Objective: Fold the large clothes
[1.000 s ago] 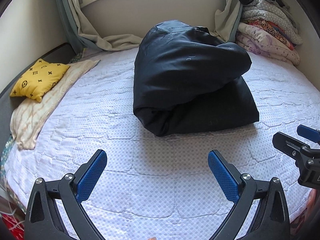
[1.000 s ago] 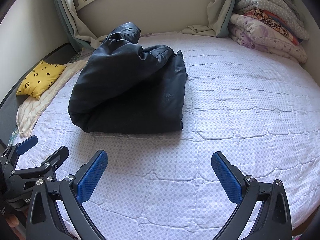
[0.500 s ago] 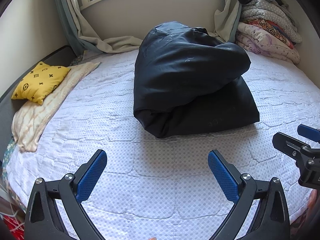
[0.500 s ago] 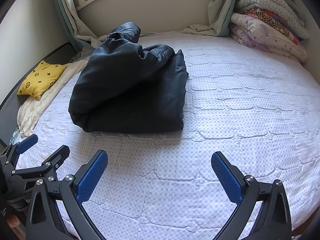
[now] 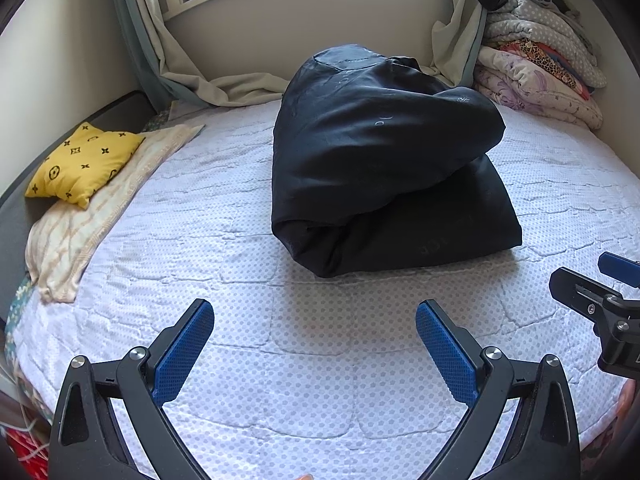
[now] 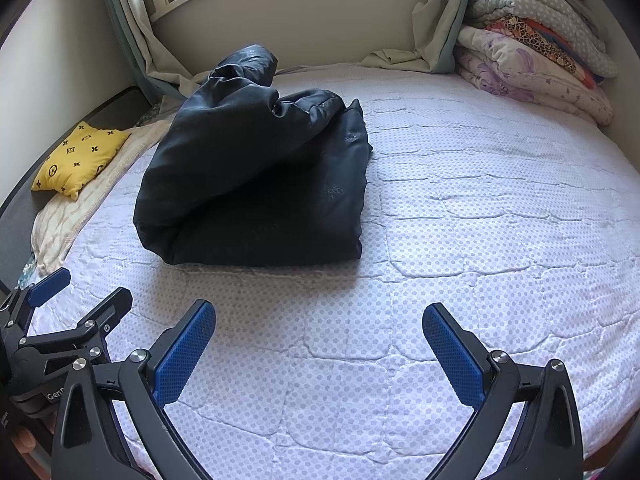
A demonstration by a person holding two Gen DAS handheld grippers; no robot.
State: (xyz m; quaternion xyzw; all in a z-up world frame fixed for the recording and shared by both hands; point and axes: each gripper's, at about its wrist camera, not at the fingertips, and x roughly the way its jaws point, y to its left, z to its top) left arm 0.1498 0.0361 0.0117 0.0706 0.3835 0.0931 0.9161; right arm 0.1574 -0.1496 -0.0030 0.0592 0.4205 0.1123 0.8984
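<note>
A bulky black padded jacket [image 5: 380, 160] lies folded into a thick bundle on the white quilted bed [image 5: 280, 340]; the right wrist view has the same jacket [image 6: 256, 176] left of centre, its upper layer puffed up. My left gripper [image 5: 316, 344] hovers open over the bedcover in front of the bundle, nothing between its blue pads. My right gripper [image 6: 320, 348] is also open and empty, a short way back from the jacket. Each gripper shows at the edge of the other's view: the right one [image 5: 600, 300], the left one [image 6: 76, 308].
A yellow patterned cushion [image 5: 80, 160] rests on a cream striped cloth [image 5: 80, 232] at the bed's left edge. Folded quilts [image 5: 536, 80] are stacked in the far right corner. Curtains [image 5: 180, 76] hang by the window wall behind. Bare bedcover [image 6: 480, 200] stretches right of the jacket.
Both views have shifted only slightly, the left tilting up a little. The jacket has kept its shape and place. Both grippers have stayed open.
</note>
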